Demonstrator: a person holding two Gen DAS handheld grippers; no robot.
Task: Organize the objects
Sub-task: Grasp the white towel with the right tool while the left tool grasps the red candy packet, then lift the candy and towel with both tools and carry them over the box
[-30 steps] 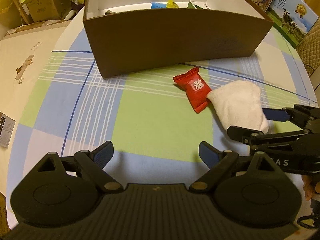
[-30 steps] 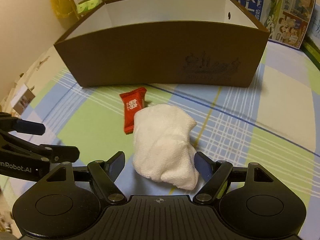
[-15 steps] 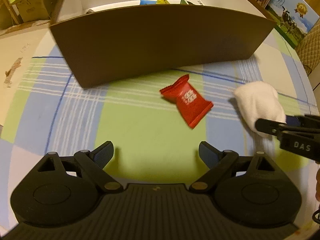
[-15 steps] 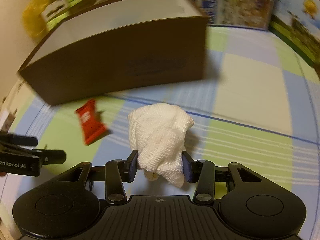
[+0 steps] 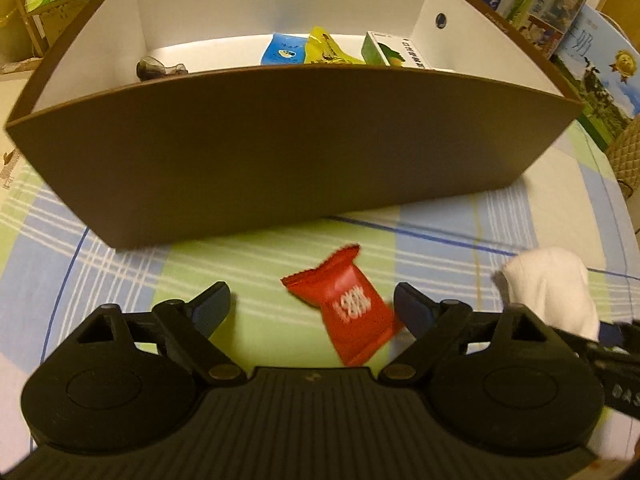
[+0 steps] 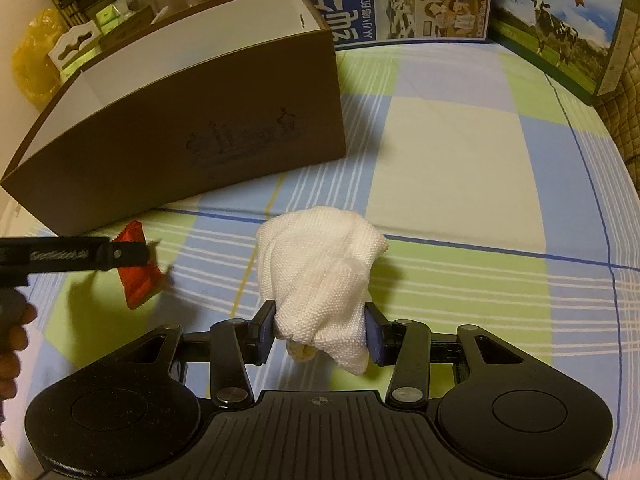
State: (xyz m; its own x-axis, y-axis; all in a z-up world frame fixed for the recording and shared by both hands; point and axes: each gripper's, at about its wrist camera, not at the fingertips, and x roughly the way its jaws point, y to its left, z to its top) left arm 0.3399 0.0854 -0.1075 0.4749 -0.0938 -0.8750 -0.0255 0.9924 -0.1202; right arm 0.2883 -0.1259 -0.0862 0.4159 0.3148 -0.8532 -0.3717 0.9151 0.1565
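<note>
Left tool (image 5: 312, 306) gaping around the candy, right tool (image 6: 320, 330) clamped on the cloth.

The red foil candy packet (image 5: 346, 306) lies on the checked cloth-covered counter (image 5: 120, 276) nearer the left tool's right finger, at 6 o'clock of the brown open cardboard box (image 5: 280, 160); centre it, then close low. The crumpled white knitted cloth (image 6: 320, 276) hangs pinched; lift it over the box rim. The packet's print is blurred, and the box floor is mostly hidden.
</note>
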